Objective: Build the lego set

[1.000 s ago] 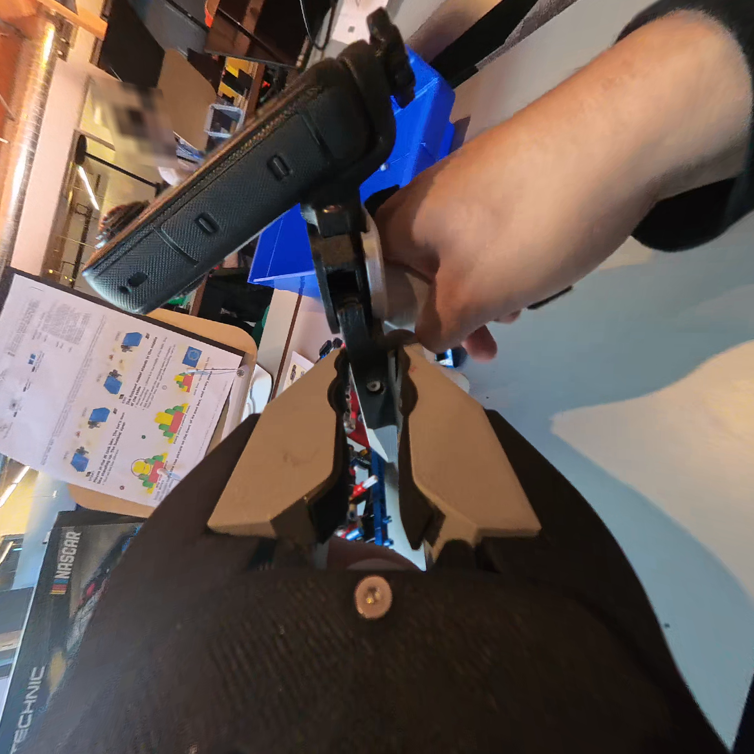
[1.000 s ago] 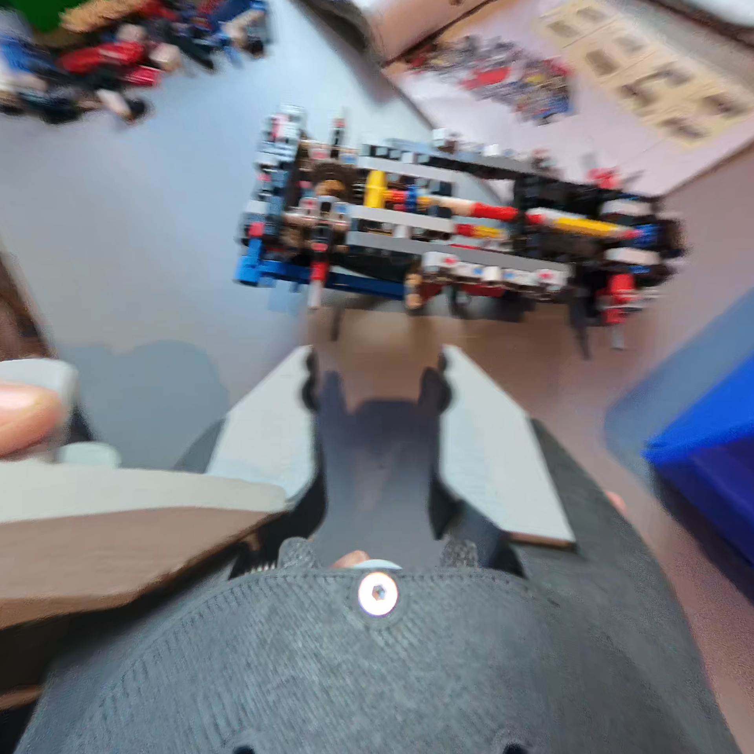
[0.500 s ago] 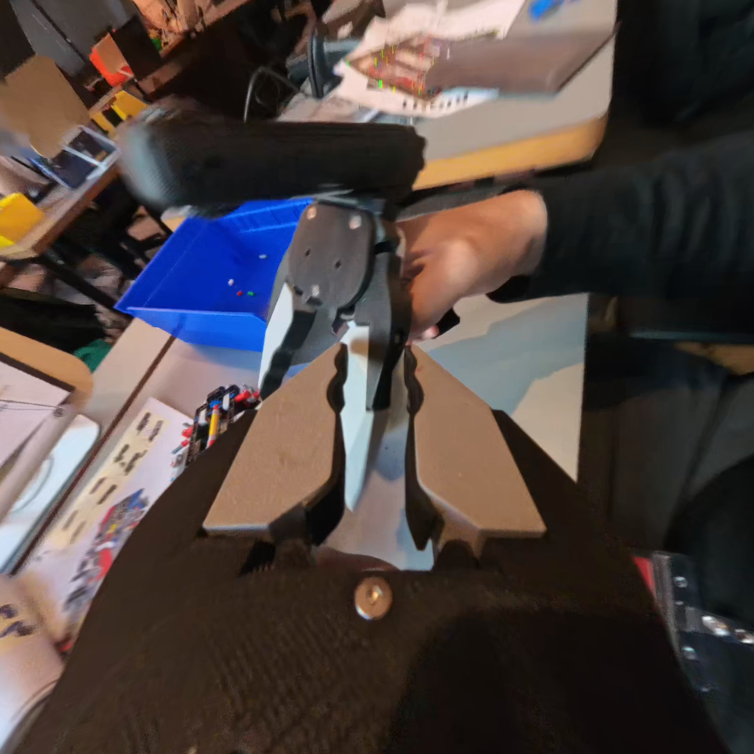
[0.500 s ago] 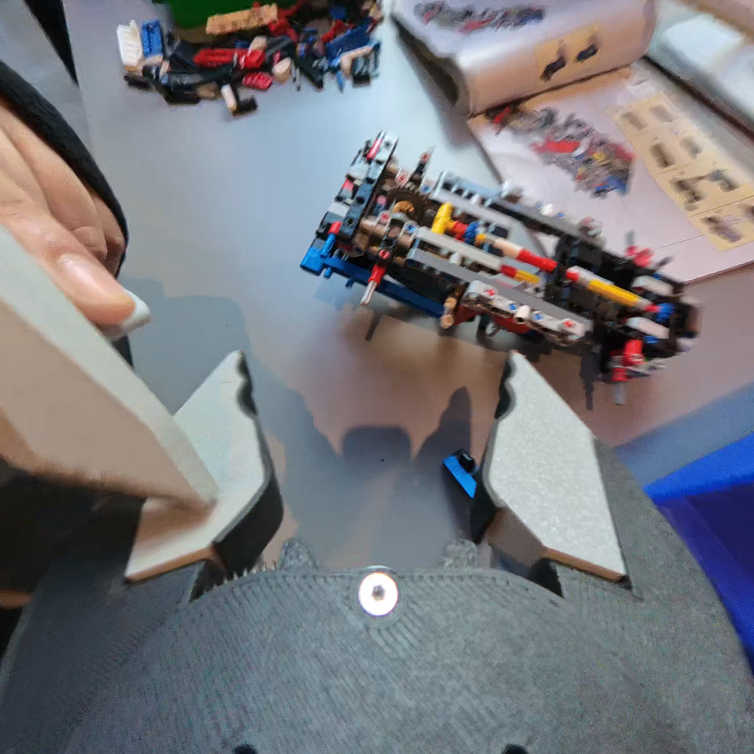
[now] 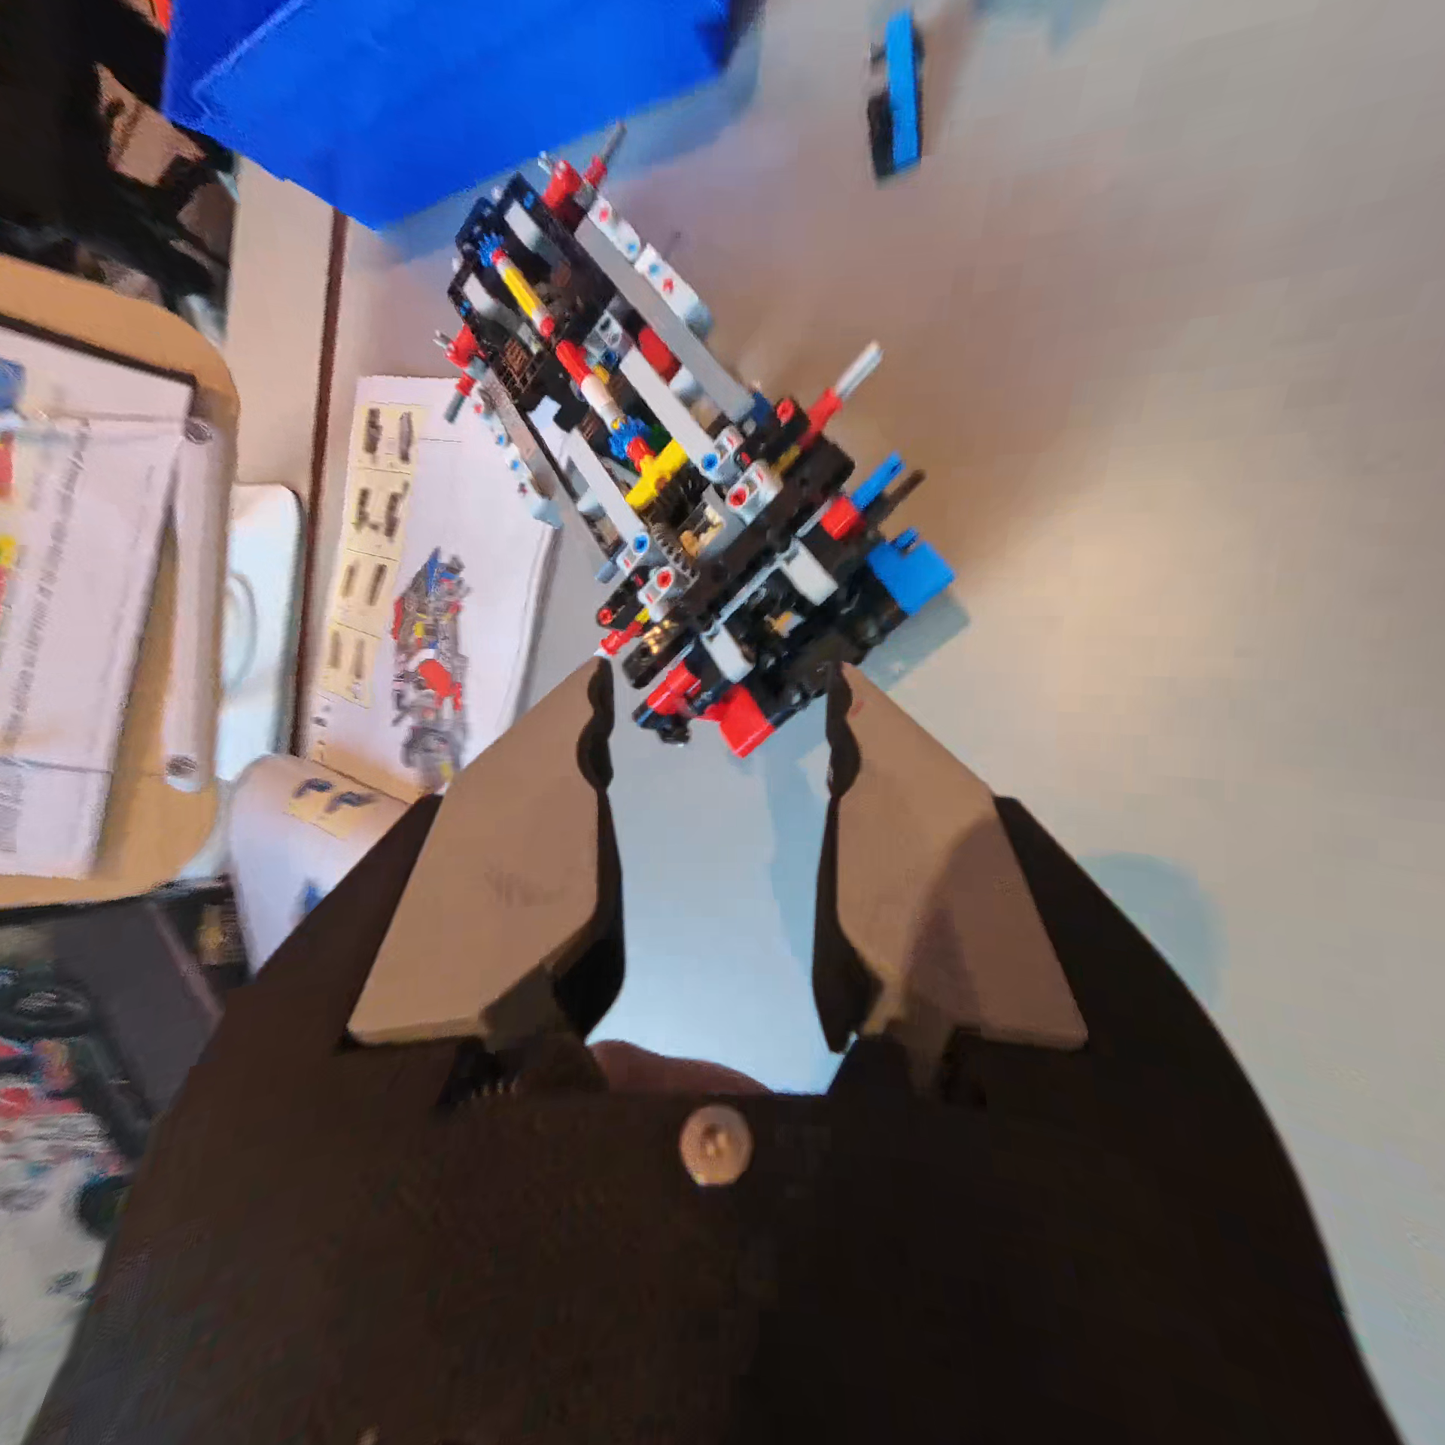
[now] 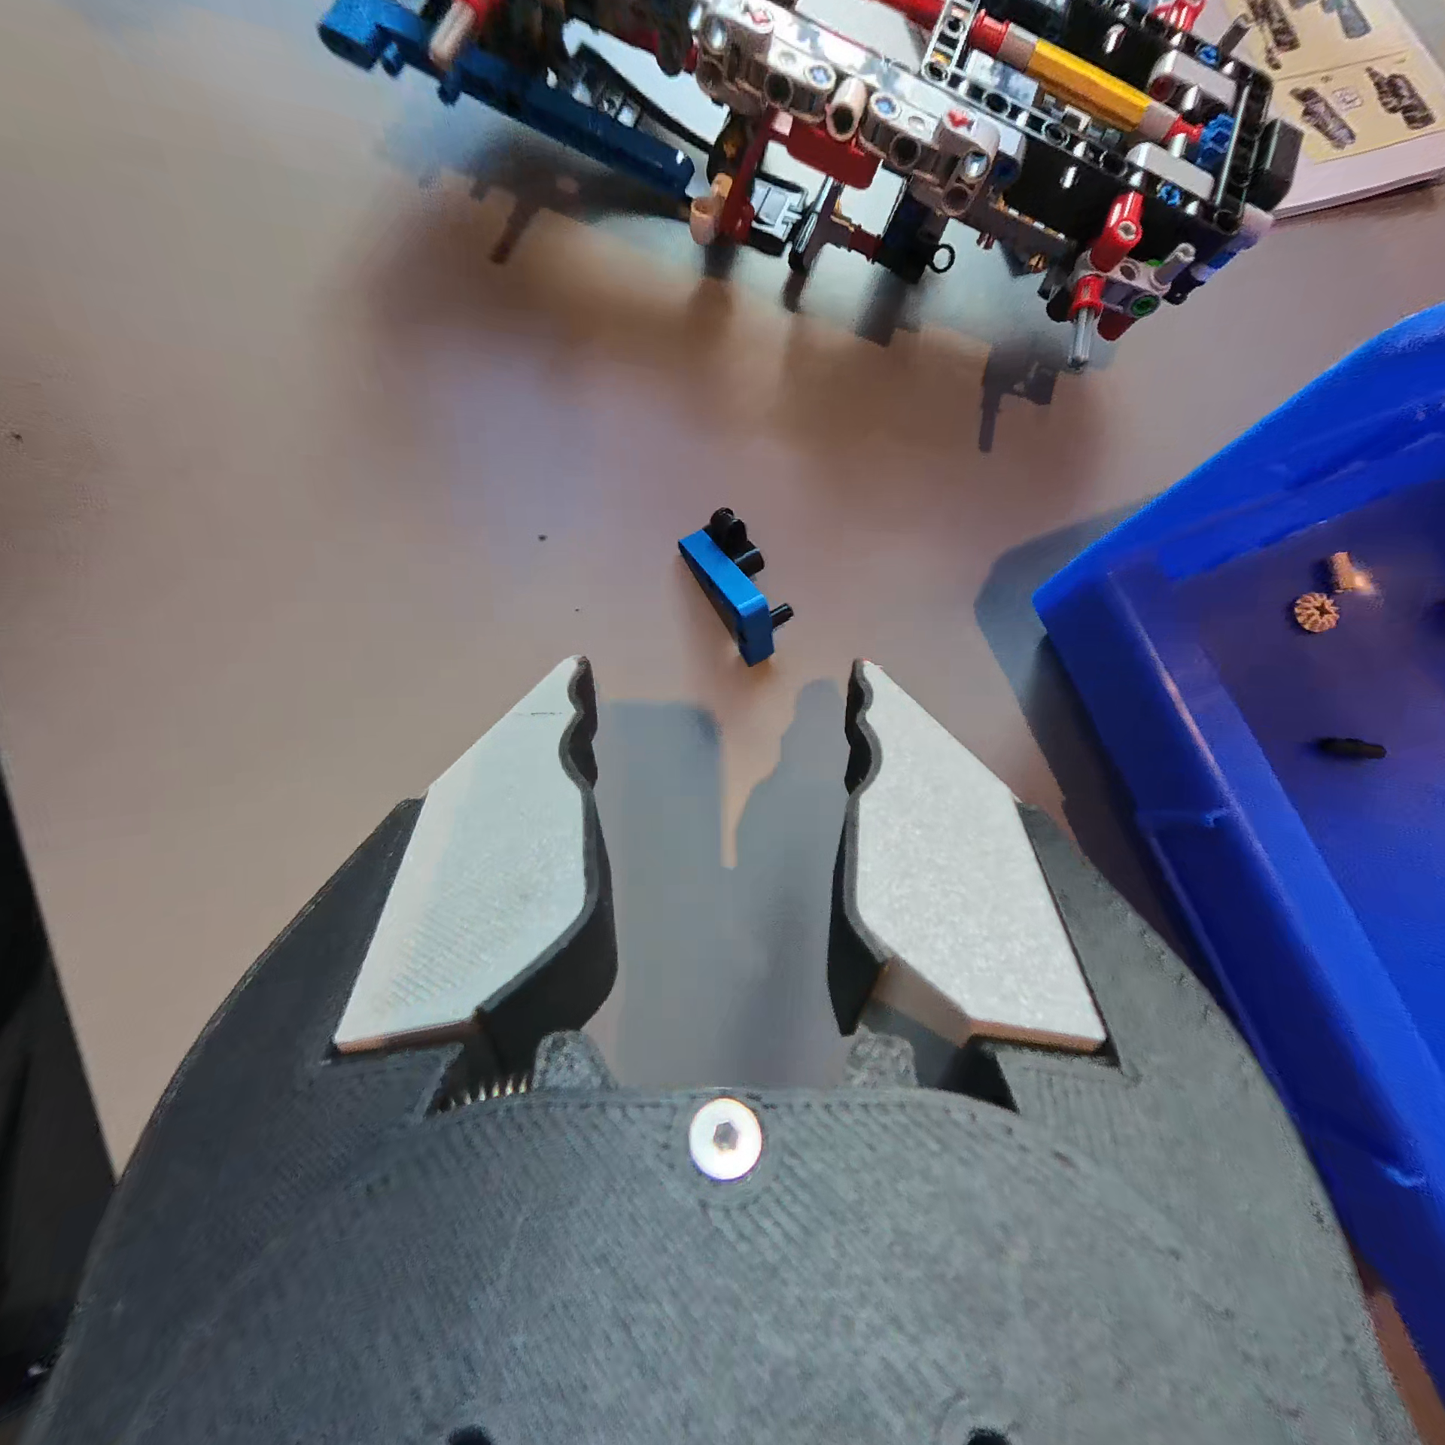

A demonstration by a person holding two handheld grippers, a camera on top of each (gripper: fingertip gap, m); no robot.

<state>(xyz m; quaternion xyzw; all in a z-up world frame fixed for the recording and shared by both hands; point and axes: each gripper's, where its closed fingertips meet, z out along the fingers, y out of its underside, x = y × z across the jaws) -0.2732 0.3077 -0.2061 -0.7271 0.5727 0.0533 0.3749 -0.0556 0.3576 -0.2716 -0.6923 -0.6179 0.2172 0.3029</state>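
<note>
The lego chassis [image 6: 899, 133], a long frame of grey, black, red, yellow and blue parts, is standing on the surface [image 6: 313, 469]. A small blue piece [image 6: 731, 590] with black pins is lying apart, near its side.

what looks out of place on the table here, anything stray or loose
One small blue piece with black pins lies alone on the bare table, apart from the half-built model and outside the blue bin. It sits just ahead of the open right claw. Nothing looks spilled or broken.
</note>
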